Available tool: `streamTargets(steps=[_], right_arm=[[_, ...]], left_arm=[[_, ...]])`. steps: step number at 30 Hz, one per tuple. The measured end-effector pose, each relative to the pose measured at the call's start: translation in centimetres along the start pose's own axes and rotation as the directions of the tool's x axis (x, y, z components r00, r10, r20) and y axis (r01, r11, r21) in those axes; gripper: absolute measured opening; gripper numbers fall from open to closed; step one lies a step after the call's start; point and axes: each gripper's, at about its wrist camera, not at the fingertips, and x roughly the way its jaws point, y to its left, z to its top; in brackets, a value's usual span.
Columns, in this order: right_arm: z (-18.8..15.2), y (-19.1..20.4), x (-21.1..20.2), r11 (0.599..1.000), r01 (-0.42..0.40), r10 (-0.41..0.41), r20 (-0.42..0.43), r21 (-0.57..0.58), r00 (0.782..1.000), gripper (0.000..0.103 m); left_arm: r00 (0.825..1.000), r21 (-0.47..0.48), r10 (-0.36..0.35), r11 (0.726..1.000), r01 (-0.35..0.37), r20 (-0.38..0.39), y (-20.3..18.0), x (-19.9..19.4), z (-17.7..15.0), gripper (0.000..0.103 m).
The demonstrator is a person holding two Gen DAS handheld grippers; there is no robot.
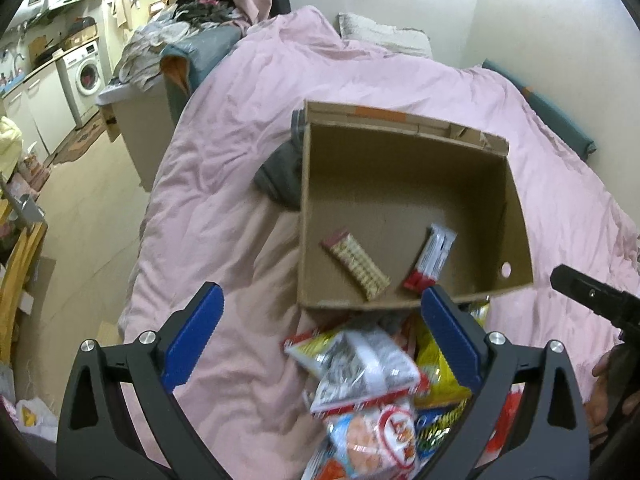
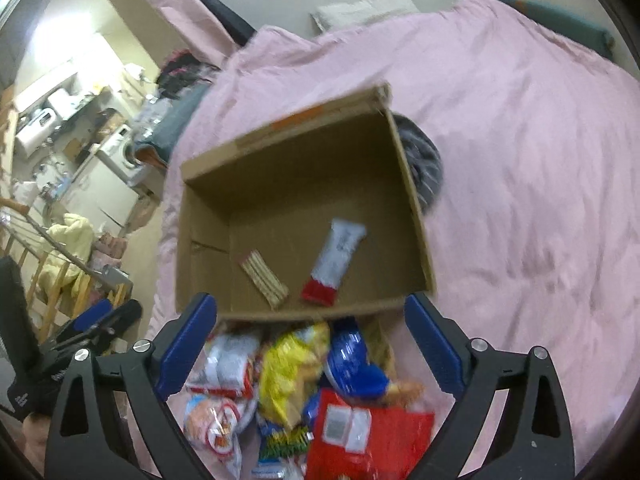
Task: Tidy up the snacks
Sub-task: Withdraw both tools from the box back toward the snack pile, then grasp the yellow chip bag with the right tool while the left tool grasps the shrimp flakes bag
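An open cardboard box (image 1: 400, 176) (image 2: 288, 168) lies on the pink bed. Inside it are a wafer pack (image 1: 356, 266) (image 2: 264, 278) and a red-and-white bar (image 1: 432, 258) (image 2: 336, 260). In front of the box is a pile of snack packets (image 1: 376, 376) (image 2: 240, 364), among them a yellow bag (image 2: 288, 376), a blue bag (image 2: 352, 364) and a red pack (image 2: 372, 436). My left gripper (image 1: 322, 294) is open above the pile's left side, holding nothing. Over the pile, my right gripper (image 2: 310, 300) is also open and holds nothing. Neither touches a packet.
The pink duvet (image 1: 240, 140) covers the whole bed, and a grey garment (image 1: 280, 176) (image 2: 424, 160) lies against the box. A pillow (image 1: 380, 34) sits at the head by the wall. The floor, a washing machine (image 1: 86, 72) and a wooden rack (image 2: 44, 280) are to the left.
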Motion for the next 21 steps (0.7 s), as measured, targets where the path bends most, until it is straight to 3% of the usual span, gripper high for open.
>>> streamTargets(steps=[5, 8, 10, 13, 21], right_arm=[[-2.4, -1.3, 0.5, 0.994, -0.045, 0.055, -0.101, 0.097, 0.993, 0.097], [-4.2, -1.6, 1.7, 0.986, -0.082, 0.110, -0.197, 0.145, 0.974, 0.096], [-5.2, -1.4, 2.2, 0.984, -0.100, 0.133, -0.228, 0.150, 0.965, 0.082], [-5.6, -0.8, 3.2, 0.974, -0.153, 0.193, -0.260, 0.168, 0.946, 0.069], [-4.0, 0.4, 9.0, 0.980, -0.096, 0.154, -0.360, 0.174, 0.920, 0.067]], left_arm=[[0.999, -0.026, 0.015, 1.000, -0.016, -0.043, 1.0, -0.4, -1.7, 0.098], [0.997, -0.059, 0.003, 0.998, -0.007, -0.077, 1.8, -0.2, -2.5, 0.098], [0.996, -0.069, 0.004, 0.998, -0.010, -0.090, 2.3, -0.1, -2.7, 0.098], [0.995, -0.069, 0.018, 0.997, -0.025, -0.099, 2.9, -0.1, -3.1, 0.098], [0.990, -0.095, 0.021, 0.995, -0.035, -0.139, 4.5, 0.4, -3.7, 0.098]])
